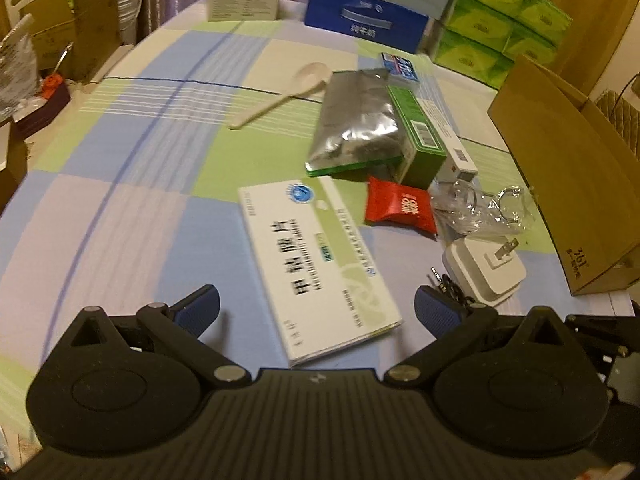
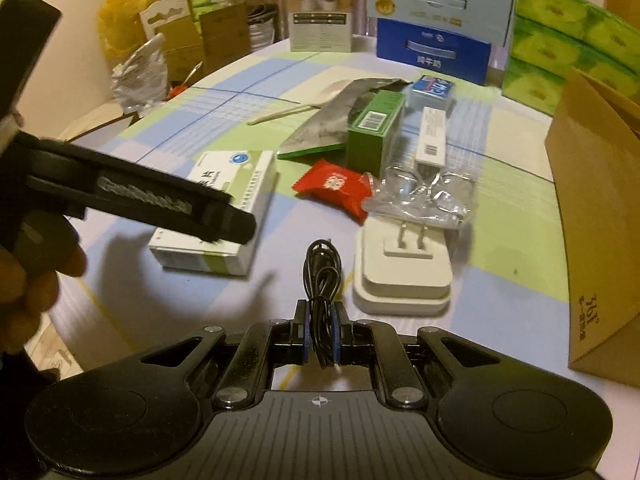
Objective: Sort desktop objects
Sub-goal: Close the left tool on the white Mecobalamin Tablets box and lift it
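Note:
My left gripper (image 1: 318,310) is open, its blue pads either side of the near end of a white medicine box (image 1: 316,264), which lies flat on the cloth; the box also shows in the right wrist view (image 2: 224,216). My right gripper (image 2: 320,334) is shut on a coiled black cable (image 2: 322,276), held just above the table. A white plug adapter (image 2: 402,272) lies right of the cable, prongs up. A red packet (image 2: 334,184), clear plastic wrap (image 2: 424,196), a green box (image 2: 374,132), a silver foil pouch (image 1: 356,124) and a white spoon (image 1: 280,92) lie beyond.
An open brown cardboard box (image 2: 592,208) stands at the right. Blue milk cartons (image 2: 434,50), green tissue packs (image 2: 560,52) and a white carton (image 2: 320,12) line the far edge. The left gripper's body (image 2: 132,192) crosses the right wrist view at left.

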`<action>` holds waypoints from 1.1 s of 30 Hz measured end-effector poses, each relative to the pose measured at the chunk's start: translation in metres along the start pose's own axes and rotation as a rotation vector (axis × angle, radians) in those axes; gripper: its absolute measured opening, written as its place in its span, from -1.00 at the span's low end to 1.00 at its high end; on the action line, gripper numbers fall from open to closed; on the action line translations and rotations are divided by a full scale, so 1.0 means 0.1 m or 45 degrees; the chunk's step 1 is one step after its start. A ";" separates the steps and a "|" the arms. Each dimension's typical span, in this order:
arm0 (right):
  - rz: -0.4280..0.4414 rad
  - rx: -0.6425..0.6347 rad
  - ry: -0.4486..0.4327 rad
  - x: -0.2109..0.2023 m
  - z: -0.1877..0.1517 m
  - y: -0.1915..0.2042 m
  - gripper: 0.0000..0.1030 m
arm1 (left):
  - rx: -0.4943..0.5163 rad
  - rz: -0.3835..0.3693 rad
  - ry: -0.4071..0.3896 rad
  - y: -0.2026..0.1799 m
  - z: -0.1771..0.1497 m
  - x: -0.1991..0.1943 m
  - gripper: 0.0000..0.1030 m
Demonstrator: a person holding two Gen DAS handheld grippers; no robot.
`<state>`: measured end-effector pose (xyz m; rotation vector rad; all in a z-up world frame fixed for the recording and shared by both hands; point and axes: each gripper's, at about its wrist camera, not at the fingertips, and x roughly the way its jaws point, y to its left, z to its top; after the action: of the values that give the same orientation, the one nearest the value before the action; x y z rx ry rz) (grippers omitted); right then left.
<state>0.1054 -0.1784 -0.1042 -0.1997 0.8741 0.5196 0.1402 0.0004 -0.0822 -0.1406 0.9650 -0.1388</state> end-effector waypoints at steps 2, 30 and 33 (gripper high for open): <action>-0.013 0.015 0.001 0.01 0.00 -0.04 -0.86 | 0.013 0.002 0.007 -0.06 0.01 0.09 0.98; -0.050 0.063 -0.047 0.12 0.07 -0.07 -0.85 | 0.290 0.101 0.003 0.05 0.12 0.34 0.40; -0.059 0.058 -0.029 0.16 0.07 -0.06 -0.85 | 0.296 0.100 -0.009 0.05 0.11 0.35 0.40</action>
<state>0.1212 -0.1755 -0.1123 -0.1717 0.8562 0.4578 0.1695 -0.0003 -0.1051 0.1105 0.9387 -0.1765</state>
